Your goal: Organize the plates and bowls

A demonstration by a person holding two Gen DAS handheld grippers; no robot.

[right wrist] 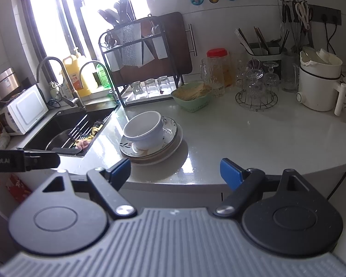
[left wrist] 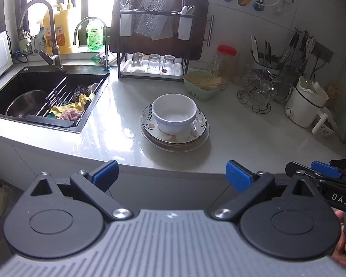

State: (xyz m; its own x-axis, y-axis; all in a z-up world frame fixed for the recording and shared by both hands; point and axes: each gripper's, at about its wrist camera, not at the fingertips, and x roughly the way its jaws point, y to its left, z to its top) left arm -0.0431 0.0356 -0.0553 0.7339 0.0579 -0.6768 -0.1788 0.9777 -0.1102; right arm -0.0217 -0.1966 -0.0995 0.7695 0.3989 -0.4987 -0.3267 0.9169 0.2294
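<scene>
We find a deep white ceramic bowl (left wrist: 174, 113) sitting upright on a stack of round floral-patterned plates (left wrist: 191, 136), which rests on the pale glossy stone countertop (left wrist: 253, 143) near its front edge, between the black sink (left wrist: 46, 99) at the left end and a green plastic basket (left wrist: 200, 86) further back. Behind the stack stands a dark metal drying rack (left wrist: 153, 37) with upturned glasses on its tray. Our left gripper (left wrist: 171, 174) and right gripper (right wrist: 175, 170) both hover off the front edge of the countertop, well apart from the crockery, each with its blue-padded tongs spread wide and nothing between them. We judge the stack already gathered, or the sorting not yet begun; we cannot tell which. The next move likely calls for reaching forward and closing one set of tongs on the bowl's rim while the plates stay steady.
</scene>
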